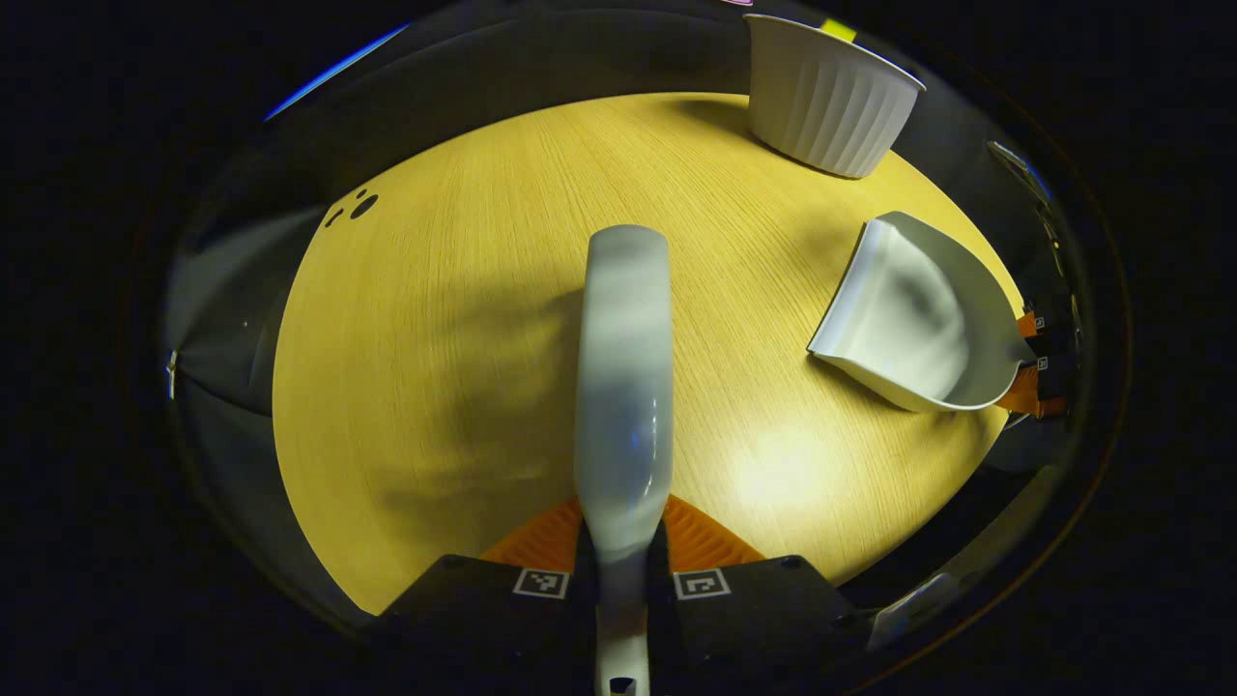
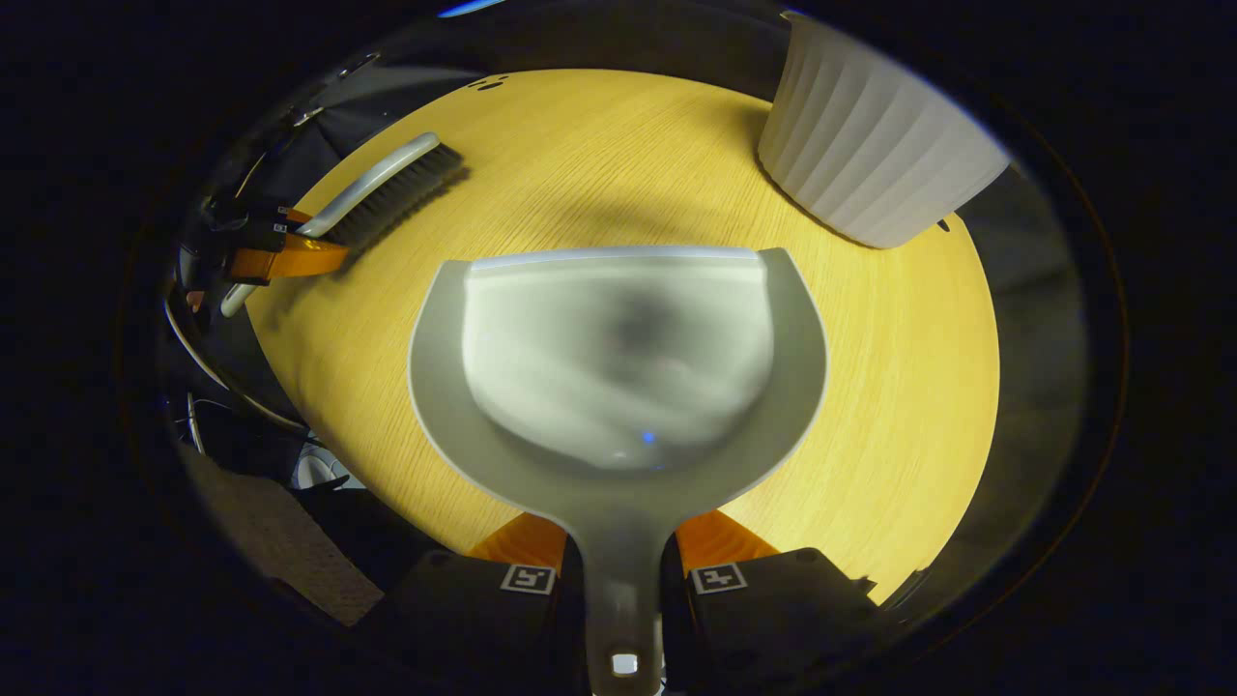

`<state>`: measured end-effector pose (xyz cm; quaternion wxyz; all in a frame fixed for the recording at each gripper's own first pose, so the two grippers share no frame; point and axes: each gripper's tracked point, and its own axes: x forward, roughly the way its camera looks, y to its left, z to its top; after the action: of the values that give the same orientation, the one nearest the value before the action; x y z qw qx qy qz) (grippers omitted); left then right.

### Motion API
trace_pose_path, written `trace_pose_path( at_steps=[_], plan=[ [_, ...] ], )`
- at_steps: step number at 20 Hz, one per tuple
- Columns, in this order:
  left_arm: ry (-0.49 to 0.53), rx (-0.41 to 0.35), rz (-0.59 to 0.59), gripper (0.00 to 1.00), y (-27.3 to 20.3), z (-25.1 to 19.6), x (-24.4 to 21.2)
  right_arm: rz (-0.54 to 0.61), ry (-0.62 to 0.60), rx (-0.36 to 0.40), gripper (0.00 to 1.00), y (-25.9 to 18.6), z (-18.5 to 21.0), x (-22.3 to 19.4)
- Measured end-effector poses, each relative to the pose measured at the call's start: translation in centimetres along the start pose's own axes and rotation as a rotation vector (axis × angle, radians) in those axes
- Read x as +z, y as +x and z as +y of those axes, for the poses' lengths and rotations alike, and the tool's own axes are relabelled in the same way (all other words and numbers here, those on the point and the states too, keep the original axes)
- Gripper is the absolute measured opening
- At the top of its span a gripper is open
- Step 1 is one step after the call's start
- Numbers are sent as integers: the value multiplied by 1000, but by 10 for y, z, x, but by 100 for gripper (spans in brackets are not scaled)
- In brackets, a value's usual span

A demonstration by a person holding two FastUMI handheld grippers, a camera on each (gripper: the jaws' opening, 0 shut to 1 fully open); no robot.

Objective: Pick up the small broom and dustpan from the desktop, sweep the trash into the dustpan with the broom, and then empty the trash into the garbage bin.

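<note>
In the left gripper view my left gripper (image 1: 623,541) is shut on the handle of the small grey broom (image 1: 624,387), which points straight ahead over the wooden desktop (image 1: 435,367). My right gripper (image 2: 621,551) is shut on the handle of the grey dustpan (image 2: 618,358), held level above the desktop (image 2: 899,387); its pan looks empty. The dustpan (image 1: 913,319) also appears at the right of the left gripper view, with the right gripper's orange fingers (image 1: 1026,387) behind it. The broom (image 2: 382,188), bristles down, and the left gripper (image 2: 280,256) appear at the upper left of the right gripper view. No trash is visible.
A white ribbed garbage bin (image 1: 829,92) stands at the far edge of the round desktop, seen large at the upper right in the right gripper view (image 2: 875,145). Small dark holes (image 1: 359,206) mark the desktop's far left. Dark floor surrounds the table.
</note>
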<state>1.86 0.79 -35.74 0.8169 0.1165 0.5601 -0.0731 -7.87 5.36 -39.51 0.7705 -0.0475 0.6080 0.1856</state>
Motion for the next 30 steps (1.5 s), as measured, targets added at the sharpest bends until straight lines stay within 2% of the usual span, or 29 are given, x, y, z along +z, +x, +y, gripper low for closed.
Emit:
trace_pose_path(
  at_steps=[10,11,12,13,14,15,16,17,18,19,20,21,24,30],
  plan=[
    [12,45,33,29,3,10,-1,11,25,-12,41,2,15,-4],
    [12,49,33,32,2,11,-2,11,30,-11,37,3,16,-4],
    [12,51,33,30,1,11,-2,9,33,-11,48,2,16,-4],
    [13,54,31,24,-1,11,-3,8,38,-6,43,0,16,-5],
    [17,56,29,26,-4,10,-4,9,49,3,43,-3,18,-6],
    [23,57,25,35,-5,8,-4,0,58,15,45,-6,20,-5],
    [29,59,19,32,-9,8,-5,-11,66,23,46,-11,20,-3],
    [35,63,12,39,-13,7,-5,-24,71,28,49,-16,20,-1],
    [39,69,2,43,-18,7,-4,-36,76,31,42,-26,19,0],
    [40,71,-4,41,-25,7,-5,-48,82,35,42,-35,19,0],
    [37,69,-12,43,-32,6,-5,-60,90,34,49,-44,17,1],
    [35,68,-23,47,-39,3,-4,-77,93,25,49,-55,14,2],
    [29,70,-68,48,-62,3,-2,-148,81,1,50,-86,5,8],
    [-67,96,-340,48,-135,8,51,-422,93,-3,50,-160,8,64]
  ],
)
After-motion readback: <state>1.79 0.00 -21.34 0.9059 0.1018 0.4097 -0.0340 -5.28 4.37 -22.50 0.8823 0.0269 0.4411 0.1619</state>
